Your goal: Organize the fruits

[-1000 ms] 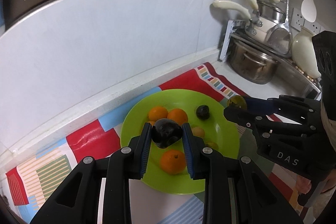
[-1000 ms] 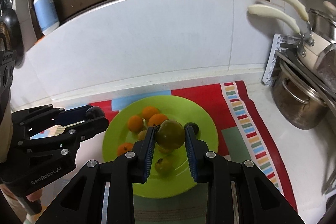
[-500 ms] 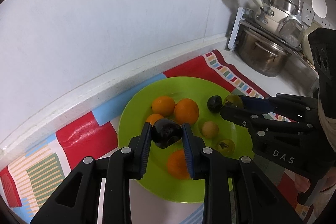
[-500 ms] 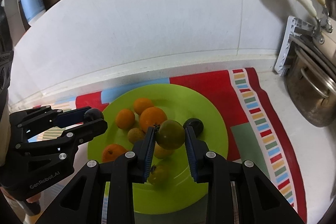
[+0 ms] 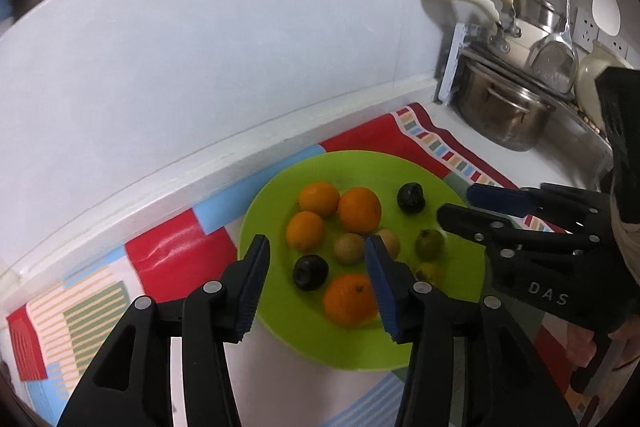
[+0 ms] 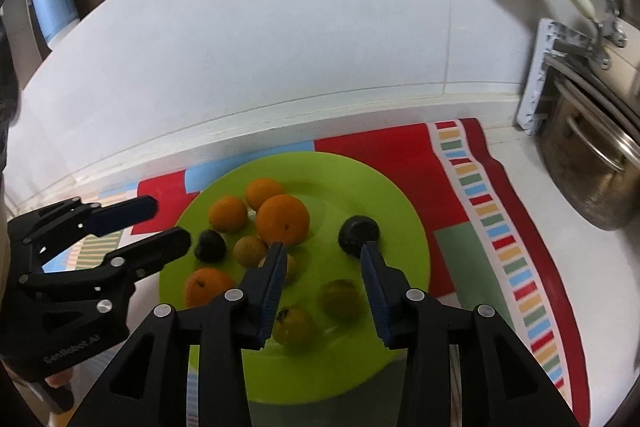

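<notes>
On the green plate [image 5: 304, 339] the fruits are lying loose: four oranges [image 5: 359, 209], two dark plums [image 5: 310, 272] and several small greenish fruits [image 6: 340, 298]. The left tongs [image 5: 316, 283] are hanging spread over one plum, their jaws just having been opening, nothing pinched; the right tongs [image 6: 324, 287] are likewise parting above a greenish fruit. Only the right view is showing a soap bottle [image 6: 52, 7]; the left is showing hung utensils [image 5: 606, 3]. The striped mat [image 6: 500, 227] is covering the white table, with pots [image 5: 500, 119] crowding the right edge.
</notes>
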A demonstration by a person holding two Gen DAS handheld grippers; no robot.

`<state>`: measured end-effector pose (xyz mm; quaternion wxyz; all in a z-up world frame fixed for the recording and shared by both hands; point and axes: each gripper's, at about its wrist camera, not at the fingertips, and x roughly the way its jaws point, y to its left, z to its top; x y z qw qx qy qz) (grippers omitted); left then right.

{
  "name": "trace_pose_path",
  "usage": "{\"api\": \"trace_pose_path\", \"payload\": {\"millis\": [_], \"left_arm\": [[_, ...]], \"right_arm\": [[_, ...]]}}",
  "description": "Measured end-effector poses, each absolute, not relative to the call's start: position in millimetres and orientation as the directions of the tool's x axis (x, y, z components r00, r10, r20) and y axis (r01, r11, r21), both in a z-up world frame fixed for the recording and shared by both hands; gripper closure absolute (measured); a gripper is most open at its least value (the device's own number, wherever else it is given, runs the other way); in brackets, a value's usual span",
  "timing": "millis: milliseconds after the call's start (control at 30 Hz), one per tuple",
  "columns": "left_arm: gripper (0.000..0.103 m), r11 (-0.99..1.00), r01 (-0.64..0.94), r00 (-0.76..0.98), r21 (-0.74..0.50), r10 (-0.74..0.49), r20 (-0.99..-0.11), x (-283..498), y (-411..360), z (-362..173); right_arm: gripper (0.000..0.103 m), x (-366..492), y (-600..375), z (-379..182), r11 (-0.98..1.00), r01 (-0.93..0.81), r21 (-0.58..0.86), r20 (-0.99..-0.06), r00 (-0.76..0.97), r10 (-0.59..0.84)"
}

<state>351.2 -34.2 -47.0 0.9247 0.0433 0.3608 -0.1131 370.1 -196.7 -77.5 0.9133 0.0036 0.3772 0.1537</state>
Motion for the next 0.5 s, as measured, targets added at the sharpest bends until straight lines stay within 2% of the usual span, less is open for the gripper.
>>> {"api": "trace_pose_path", "payload": {"millis": [100,167,267,400,467,500], "left_arm": [[0.049,0.976,0.216,0.735,-0.005,-0.166,-0.657,335.7,-31.4,-38.3],[0.040,0.981,0.192,0.762,0.007,-0.145,-0.632,322.0,-30.7,-30.5],[0.032,0.988,0.149,0.802,0.035,-0.101,-0.588,299.8,-30.9,-19.4],[0.023,0.991,0.129,0.833,0.046,-0.083,-0.547,271.2,-33.4,-6.0],[0.017,0.991,0.123,0.847,0.056,-0.076,-0.526,254.6,-35.2,0.1],[0.016,0.991,0.119,0.853,0.060,-0.071,-0.518,247.0,-36.2,2.5]], "right_arm": [[0.063,353.7,-200.9,-67.9,0.958,-0.268,0.099,-0.671,0.693,0.263],[0.063,339.6,-202.3,-60.3,0.961,-0.264,0.081,-0.656,0.712,0.251],[0.056,316.5,-206.6,-48.1,0.964,-0.254,0.079,-0.630,0.737,0.245],[0.056,288.7,-214.2,-36.9,0.967,-0.236,0.093,-0.604,0.759,0.243],[0.046,273.5,-219.5,-31.3,0.968,-0.225,0.107,-0.593,0.767,0.244],[0.045,266.5,-221.9,-29.0,0.969,-0.221,0.110,-0.586,0.773,0.243]]}}
